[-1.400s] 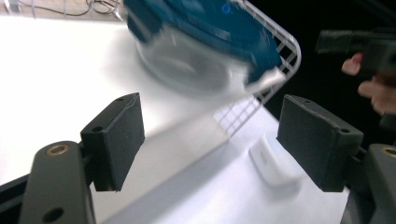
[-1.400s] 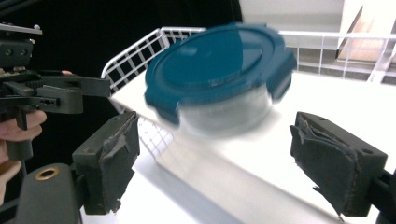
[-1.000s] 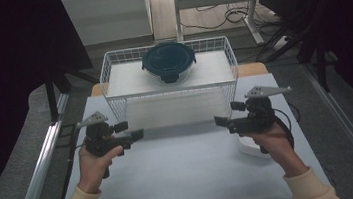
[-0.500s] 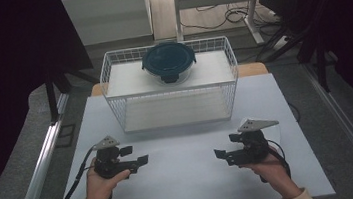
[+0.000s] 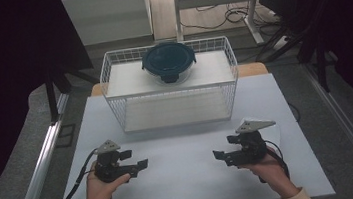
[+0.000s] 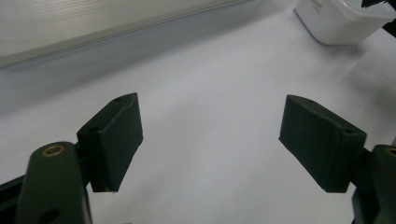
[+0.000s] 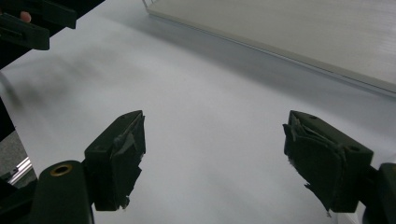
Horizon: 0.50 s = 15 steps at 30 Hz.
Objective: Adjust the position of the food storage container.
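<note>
My left gripper [image 5: 135, 160] sits low over the white table [image 5: 183, 179] at the front left, held in a hand and pointing right. Its jaws stand wide apart with nothing between them [image 6: 210, 140]. My right gripper [image 5: 223, 148] mirrors it at the front right, pointing left, and is also open and empty [image 7: 212, 149]; its pads [image 7: 123, 149] look worn and torn. The two grippers face each other across a bare stretch of table. A round container with a dark teal lid [image 5: 168, 61] rests on the upper shelf of a white wire basket [image 5: 111, 71].
The wire basket stands at the back middle of the table, its lower shelf [image 5: 176, 110] bare. A small white container [image 6: 341, 21] lies by the right hand. The left gripper [image 7: 28, 23] shows at the right gripper view's top left. Metal rails [image 5: 41, 165] flank the table.
Both grippers have drawn back from just in front of the basket toward the table's front edge and come lower. Both stay open. The lidded container has not moved.
</note>
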{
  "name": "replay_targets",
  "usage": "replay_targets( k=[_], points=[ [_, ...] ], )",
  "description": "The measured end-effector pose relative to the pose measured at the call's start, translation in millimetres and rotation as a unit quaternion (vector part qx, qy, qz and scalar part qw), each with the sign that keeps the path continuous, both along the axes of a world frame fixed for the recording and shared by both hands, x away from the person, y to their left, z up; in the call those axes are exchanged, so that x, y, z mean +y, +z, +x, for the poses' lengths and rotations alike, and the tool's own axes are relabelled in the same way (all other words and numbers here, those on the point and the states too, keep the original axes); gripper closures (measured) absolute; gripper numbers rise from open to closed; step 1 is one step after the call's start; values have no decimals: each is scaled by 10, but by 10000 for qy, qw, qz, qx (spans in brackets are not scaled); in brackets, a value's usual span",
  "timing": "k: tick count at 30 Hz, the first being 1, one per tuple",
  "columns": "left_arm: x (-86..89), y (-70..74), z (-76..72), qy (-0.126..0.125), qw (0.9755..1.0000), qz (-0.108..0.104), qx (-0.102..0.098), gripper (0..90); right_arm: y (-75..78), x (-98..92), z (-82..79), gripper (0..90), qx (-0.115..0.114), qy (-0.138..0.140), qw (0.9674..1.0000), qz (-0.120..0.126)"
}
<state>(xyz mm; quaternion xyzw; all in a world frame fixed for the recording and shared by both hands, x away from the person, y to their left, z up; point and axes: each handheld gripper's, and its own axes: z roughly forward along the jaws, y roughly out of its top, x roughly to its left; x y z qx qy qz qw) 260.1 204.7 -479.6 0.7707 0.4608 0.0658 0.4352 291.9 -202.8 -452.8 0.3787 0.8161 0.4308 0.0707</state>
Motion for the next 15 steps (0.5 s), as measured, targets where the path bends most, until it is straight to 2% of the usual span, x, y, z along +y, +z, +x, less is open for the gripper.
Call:
replay_targets(
  k=[6,8,10,15],
  points=[
    [16,-38,30,-51,10000,21,17,208,23,-2,74,215,56,-93,9999,21],
    [45,-78,44,-51,9999,-33,92,209,66,-18,106,239,29,-107,9999,22],
    [49,-109,62,-39,9999,146,70,210,127,-55,158,249,90,-129,9998,-106],
    [56,-130,98,-67,9998,129,130,210,330,-310,303,324,9,-617,9981,-3]
  ],
)
